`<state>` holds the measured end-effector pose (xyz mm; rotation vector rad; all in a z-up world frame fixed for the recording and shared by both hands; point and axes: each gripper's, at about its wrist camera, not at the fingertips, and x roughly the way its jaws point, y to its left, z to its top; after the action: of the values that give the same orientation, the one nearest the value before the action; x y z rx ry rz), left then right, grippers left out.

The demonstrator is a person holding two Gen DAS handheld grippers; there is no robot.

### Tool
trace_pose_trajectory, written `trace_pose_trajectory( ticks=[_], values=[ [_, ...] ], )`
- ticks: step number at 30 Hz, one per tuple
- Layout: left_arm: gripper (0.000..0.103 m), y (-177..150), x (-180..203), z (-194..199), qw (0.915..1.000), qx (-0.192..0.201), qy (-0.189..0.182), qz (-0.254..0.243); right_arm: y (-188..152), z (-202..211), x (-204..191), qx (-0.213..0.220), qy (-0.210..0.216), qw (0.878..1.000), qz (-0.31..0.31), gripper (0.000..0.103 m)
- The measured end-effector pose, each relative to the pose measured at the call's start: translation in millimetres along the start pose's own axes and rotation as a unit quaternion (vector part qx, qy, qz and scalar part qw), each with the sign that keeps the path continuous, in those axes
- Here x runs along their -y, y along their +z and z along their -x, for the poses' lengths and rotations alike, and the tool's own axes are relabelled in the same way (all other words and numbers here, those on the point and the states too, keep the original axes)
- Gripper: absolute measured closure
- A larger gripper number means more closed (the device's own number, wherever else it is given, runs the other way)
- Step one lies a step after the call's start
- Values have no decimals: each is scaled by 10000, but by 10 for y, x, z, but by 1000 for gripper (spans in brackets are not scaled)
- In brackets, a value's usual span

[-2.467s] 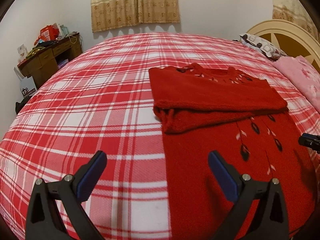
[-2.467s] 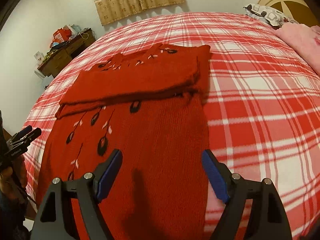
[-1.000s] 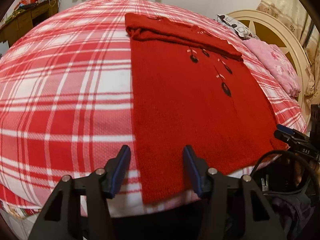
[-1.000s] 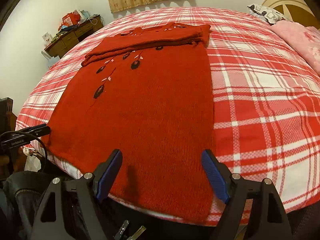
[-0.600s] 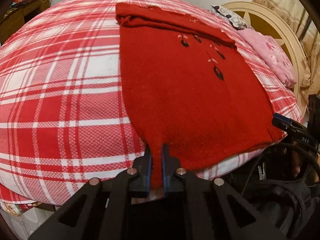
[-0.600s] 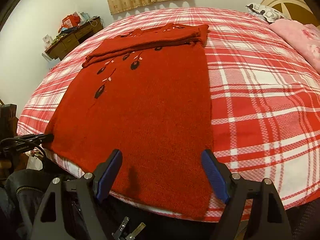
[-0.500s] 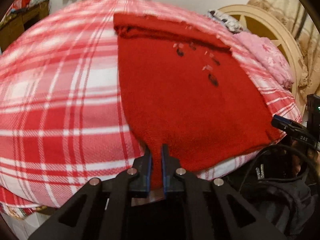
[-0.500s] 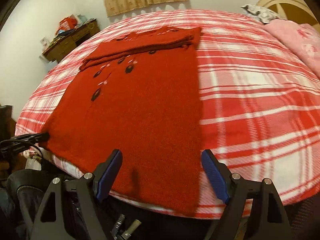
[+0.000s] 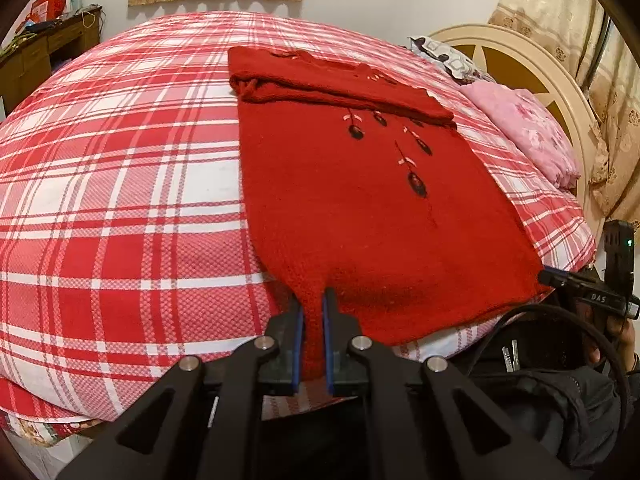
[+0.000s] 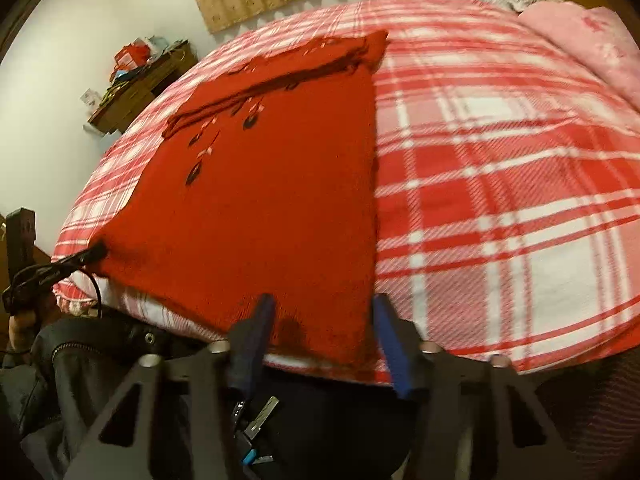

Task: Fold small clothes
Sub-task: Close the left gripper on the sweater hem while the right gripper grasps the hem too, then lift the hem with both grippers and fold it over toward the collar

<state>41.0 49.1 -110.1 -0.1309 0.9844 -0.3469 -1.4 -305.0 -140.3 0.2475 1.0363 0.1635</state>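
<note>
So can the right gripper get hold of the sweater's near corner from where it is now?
Probably yes. The right gripper is open with the red sweater's hem corner lying between its fingers, and nothing blocks it. The left gripper already pinches the other corner.

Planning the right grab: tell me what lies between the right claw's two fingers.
In the right wrist view, the right claw is open, and the red sweater's near hem corner lies between its fingers, over the plaid bedspread's edge.

Left gripper (image 9: 312, 332): black angular frame, blue pads, round silver screws on its linkages. Right gripper (image 10: 324, 340): same black build, blue pads, silver screws; white lettering and a looping black cable visible. Dark jacket (image 9: 560, 408) with zipper.
</note>
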Motion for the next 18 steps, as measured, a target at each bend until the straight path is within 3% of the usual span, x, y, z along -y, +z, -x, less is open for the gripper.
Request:
trace_pose_trajectory(
  ticks=[2, 4, 13, 18],
  values=[
    [94, -5, 5, 5, 10000, 5, 25, -23, -20, -48, 19, -59, 116, 9999, -48, 72],
    [94, -6, 6, 7, 10000, 10, 30, -24, -43, -29, 21, 15, 150, 9999, -65, 94],
    [94, 35, -29, 10, 9999, 88, 99, -7, 13, 175, 50, 630, 404, 9971, -160, 96],
    [94, 141, -1, 87, 9996, 211, 186, -95, 144, 282, 79, 783, 818, 9929, -376, 96]
  ],
)
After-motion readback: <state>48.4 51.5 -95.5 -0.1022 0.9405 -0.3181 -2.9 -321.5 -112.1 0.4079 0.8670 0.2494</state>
